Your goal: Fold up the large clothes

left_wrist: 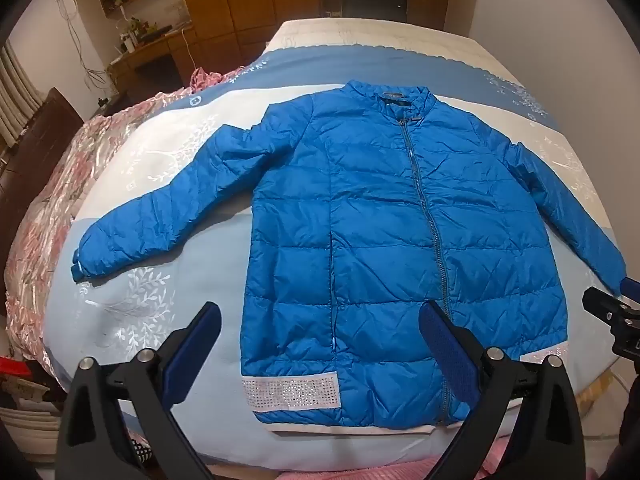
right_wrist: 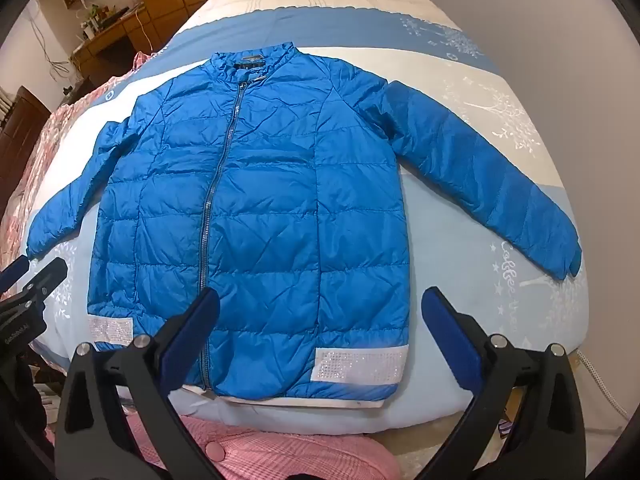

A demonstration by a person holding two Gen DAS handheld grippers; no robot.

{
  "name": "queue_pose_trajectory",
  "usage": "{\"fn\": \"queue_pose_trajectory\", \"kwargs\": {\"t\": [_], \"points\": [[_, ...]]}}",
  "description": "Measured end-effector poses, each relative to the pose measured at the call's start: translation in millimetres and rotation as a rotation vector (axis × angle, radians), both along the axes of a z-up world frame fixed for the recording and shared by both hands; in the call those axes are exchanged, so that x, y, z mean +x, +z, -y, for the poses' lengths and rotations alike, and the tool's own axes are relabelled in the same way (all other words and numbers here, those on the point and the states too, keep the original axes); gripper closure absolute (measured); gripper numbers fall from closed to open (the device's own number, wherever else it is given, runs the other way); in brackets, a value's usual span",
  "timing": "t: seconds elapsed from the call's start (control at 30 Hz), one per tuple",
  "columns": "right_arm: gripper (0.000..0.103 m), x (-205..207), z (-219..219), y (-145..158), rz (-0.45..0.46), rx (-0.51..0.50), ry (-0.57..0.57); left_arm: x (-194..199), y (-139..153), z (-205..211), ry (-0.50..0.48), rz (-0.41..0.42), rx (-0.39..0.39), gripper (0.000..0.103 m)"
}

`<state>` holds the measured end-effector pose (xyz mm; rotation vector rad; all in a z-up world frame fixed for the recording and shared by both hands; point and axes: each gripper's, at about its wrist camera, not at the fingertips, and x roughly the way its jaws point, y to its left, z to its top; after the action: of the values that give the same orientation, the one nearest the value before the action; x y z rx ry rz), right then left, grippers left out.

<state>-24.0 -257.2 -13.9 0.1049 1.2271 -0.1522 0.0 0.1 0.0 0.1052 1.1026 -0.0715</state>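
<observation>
Above the bed (left_wrist: 400, 68), both the left gripper (left_wrist: 320, 344) and right gripper (right_wrist: 320, 336) hung with jaws spread wide, empty, presumably because the flat, zipped blue jacket (left_wrist: 380, 220) awaited its first fold.

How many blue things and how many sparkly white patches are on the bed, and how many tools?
Blue jacket: 1
Sparkly white patches on its hem: 2
Tools, both open, holding nothing: 2, the left tool and the right tool
Total: 5
</observation>
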Motion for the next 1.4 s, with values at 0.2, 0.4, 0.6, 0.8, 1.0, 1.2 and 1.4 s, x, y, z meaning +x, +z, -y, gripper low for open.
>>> {"fn": "queue_pose_trajectory", "kwargs": {"t": [0.2,0.4,0.6,0.8,1.0,1.2,1.4], "points": [[0.003,-0.4,0.0,0.6,0.001,0.002,0.0,0.0,0.6,-0.6,0.003,0.0,0.0,0.004],[0.003,-0.5,0.0,0.5,0.002,0.003,0.001,-0.1,0.2,0.4,0.002,-0.002,0.002,0.004],[0.003,-0.6,-0.4,0.3,0.002,0.004,0.001,0.1,0.2,0.2,0.001,0.0,0.004,0.004],[0.003,-0.2,-0.8,-0.6,0.002,0.003,0.002,-3.8,-0.6,-4.8,0.003,0.001,0.006,0.004],[0.003,0.3,-0.9,-1.6,0.002,0.004,0.001,-3.7,-0.7,-4.9,0.002,0.0,0.007,0.004],[0.003,-0.3,-0.3,-1.0,0.003,0.003,0.001,-3.7,-0.8,-4.8,0.003,0.001,0.008,0.004],[0.003,0.8,-0.8,-2.5,0.001,0.004,0.001,0.2,-0.2,-5.9,0.002,-0.001,0.007,0.004]]}}
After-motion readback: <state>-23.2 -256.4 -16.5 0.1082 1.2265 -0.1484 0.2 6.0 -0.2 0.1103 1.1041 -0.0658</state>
